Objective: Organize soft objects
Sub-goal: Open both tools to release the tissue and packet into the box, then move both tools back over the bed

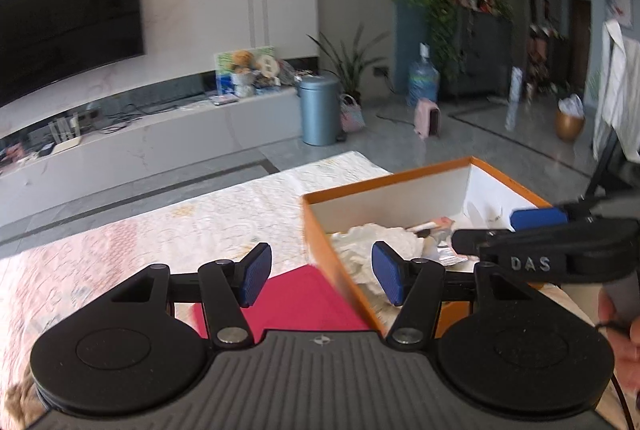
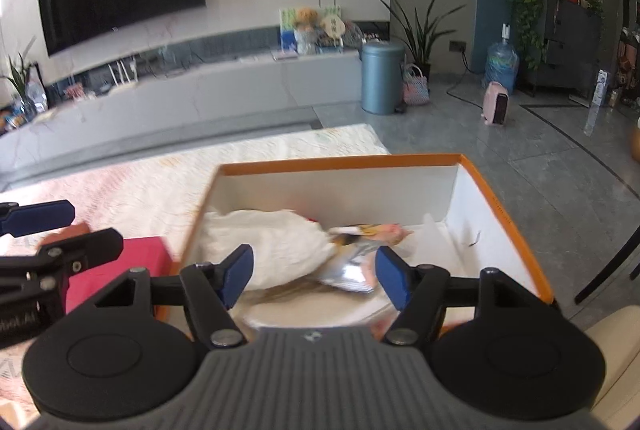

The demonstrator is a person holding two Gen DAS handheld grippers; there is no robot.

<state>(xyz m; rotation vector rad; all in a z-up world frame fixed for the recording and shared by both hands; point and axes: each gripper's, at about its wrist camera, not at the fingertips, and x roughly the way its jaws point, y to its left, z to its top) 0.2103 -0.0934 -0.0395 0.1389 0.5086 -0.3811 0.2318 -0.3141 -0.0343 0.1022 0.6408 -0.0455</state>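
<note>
Left hand-held gripper hangs with its blue ribbed pads spread wide, nothing between them, straddling the near-left corner of the box. Right hand-held gripper is just as wide open and empty, poised over the box interior. The box is orange-rimmed card with smooth white inner walls; its near edge is hidden behind both gripper bodies. Inside lies the white cloth, soft and crumpled, bunched toward the left wall, its lower part blurred. Beside it, touching, sits a shiny silvery packet, creased, print too smeared to read. A flat red sheet lies just left of the box on the bench, partly covered by the gripper; the bench wears a pale patterned, textured covering.
</note>
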